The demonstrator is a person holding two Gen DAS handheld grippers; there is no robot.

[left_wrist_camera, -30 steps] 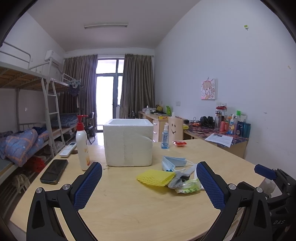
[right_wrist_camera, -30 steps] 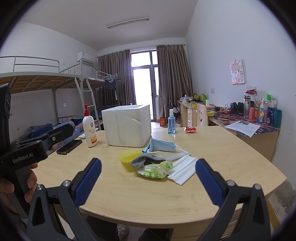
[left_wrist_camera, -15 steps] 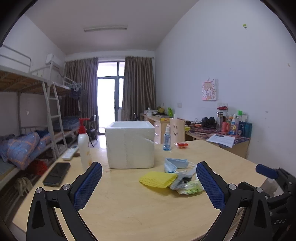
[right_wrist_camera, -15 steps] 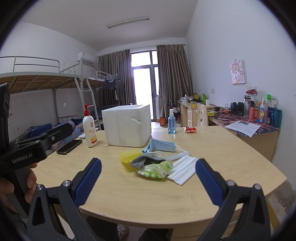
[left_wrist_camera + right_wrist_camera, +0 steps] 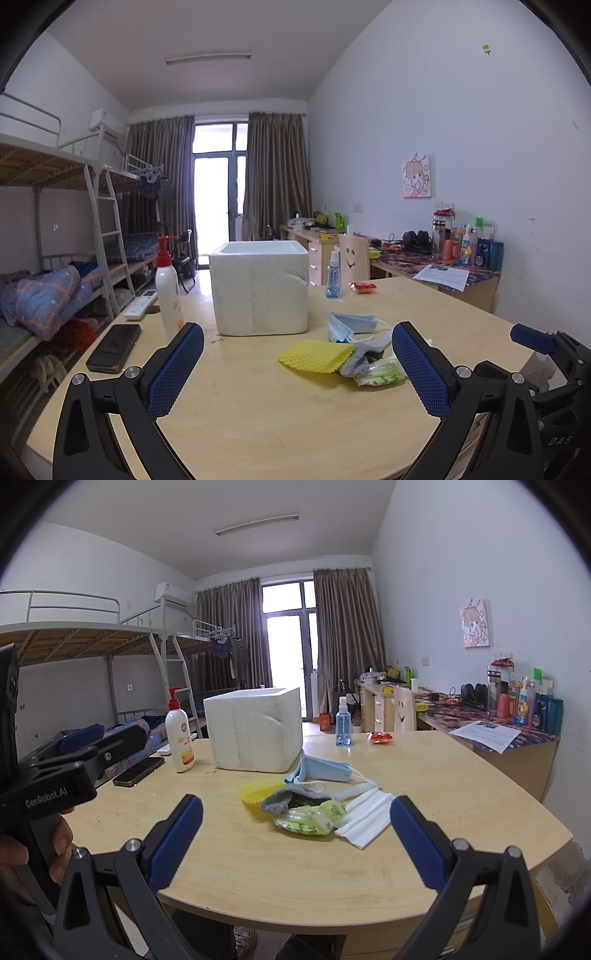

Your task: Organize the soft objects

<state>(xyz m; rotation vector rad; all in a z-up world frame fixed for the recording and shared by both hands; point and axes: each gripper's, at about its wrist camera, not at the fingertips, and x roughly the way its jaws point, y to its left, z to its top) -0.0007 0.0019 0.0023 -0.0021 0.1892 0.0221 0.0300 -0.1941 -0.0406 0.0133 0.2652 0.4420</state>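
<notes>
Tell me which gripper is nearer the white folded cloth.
Right. The right gripper hangs open at the table's near edge, the white folded cloth just ahead between its jaws. The left gripper is open farther left; its right jaw hides most of the cloth.

The surface (image 5: pixel 424 775) is pale wood. On it, the foam box (image 5: pixel 255 731) is white with a grainy texture. The net sleeve (image 5: pixel 314 356) is bright yellow in a mesh pattern. At its 12 o'clock the face mask (image 5: pixel 325 770) is light blue with white loops. The sock (image 5: pixel 291 799) is grey, the wipes packet (image 5: pixel 310 818) green and clear, the folded cloths (image 5: pixel 365 818) white. The pump bottle (image 5: pixel 179 734) is white with a red top and orange label. Both claws have blue, cross-hatched pads (image 5: pixel 175 369) on black frames.
</notes>
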